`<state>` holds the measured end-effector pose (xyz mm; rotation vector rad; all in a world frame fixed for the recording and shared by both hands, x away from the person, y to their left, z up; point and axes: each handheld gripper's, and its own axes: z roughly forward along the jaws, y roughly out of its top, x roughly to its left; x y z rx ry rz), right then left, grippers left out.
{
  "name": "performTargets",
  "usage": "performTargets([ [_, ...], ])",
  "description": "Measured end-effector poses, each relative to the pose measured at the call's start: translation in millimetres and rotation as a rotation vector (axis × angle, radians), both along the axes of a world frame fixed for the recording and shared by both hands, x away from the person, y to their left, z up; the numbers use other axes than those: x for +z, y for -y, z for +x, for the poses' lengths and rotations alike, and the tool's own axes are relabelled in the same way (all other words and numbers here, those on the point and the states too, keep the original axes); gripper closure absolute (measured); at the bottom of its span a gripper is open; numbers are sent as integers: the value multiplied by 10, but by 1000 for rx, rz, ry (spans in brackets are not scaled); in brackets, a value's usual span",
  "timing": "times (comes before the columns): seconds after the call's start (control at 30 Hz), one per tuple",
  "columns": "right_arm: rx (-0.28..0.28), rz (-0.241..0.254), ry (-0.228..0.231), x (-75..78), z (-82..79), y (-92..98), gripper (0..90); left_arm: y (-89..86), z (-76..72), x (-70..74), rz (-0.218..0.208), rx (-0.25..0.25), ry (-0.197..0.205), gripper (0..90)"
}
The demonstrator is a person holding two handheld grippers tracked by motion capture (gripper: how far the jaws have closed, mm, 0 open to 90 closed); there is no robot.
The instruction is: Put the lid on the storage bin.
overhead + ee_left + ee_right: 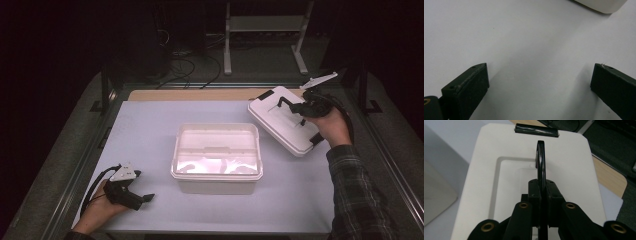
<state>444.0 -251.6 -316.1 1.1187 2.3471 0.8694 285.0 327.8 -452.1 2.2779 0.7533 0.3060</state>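
The fingers of the right gripper (295,107) are clenched on the thin black handle (541,160) of the white lid (286,120), the pads pinching it from both sides in the right gripper view, while the fingers (469,87) of the left gripper (131,192) stand wide apart with nothing between them, resting low at about eight o'clock on the surface (150,140). Going from large to small: the pale surface carries an open white box (216,157) at its centre, and the lid hangs tilted at about two o'clock from the box, well apart from it, its near corner low over the surface. I judge the step in hand to be carrying the lid by its handle, either off the box or back toward it; the pictures do not settle which. If it is to go back on, the next move calls for levelling the lid, bringing it over the box's rim and matching the black clips (536,130) at the lid's ends to the box's short sides before lowering. What lies inside the box is washed out by glare and cannot be made out. The lid's near end is cut off behind the right gripper in its own view, and the left gripper view shows just a corner of the box (604,6).
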Motion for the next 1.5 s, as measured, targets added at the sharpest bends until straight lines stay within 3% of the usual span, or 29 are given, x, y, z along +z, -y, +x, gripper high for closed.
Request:
performTargets([
  [0.3,71,29,18,436,-141,-16,841,-1,0,1,1,-1,-1,7],
  [0.6,190,50,23,682,-291,-215,841,-2,2,1,1,-2,-2,7],
  [1.5,610,69,-14,754,-520,-1306,841,-2,2,0,0,-2,-3,7],
])
